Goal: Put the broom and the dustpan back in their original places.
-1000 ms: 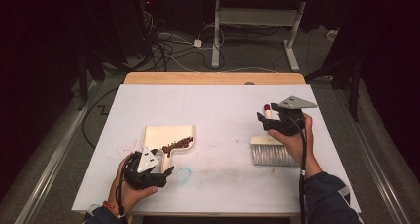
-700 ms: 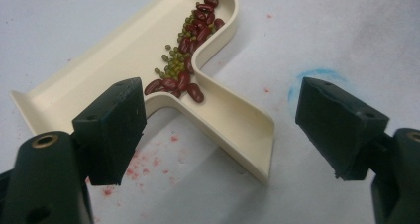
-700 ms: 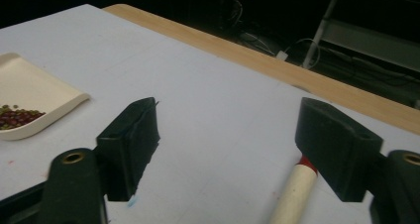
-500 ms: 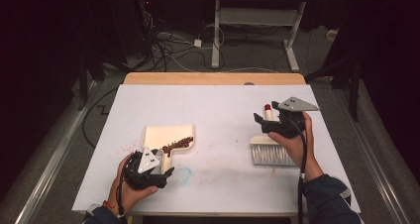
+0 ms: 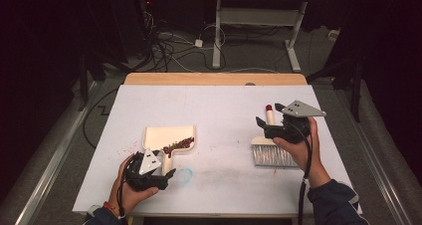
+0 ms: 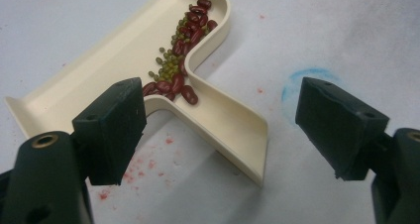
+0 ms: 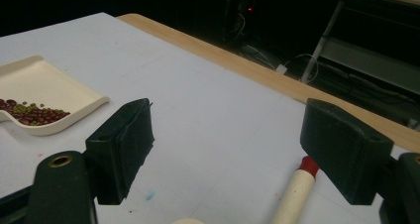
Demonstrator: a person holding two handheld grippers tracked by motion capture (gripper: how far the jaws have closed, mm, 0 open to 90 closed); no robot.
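Right gripper stands spread over the brush near the table's right edge; its jaws have just been opening, nothing pinched. I read the brush handle as running toward the far edge, bristles nearest me. My left gripper, spread too, faces the dustpan of beans toward the near-left corner.

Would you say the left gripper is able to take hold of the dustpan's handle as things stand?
Probably yes: the left gripper is open, and the dustpan points its handle between the jaws on bare table, with nothing in between.
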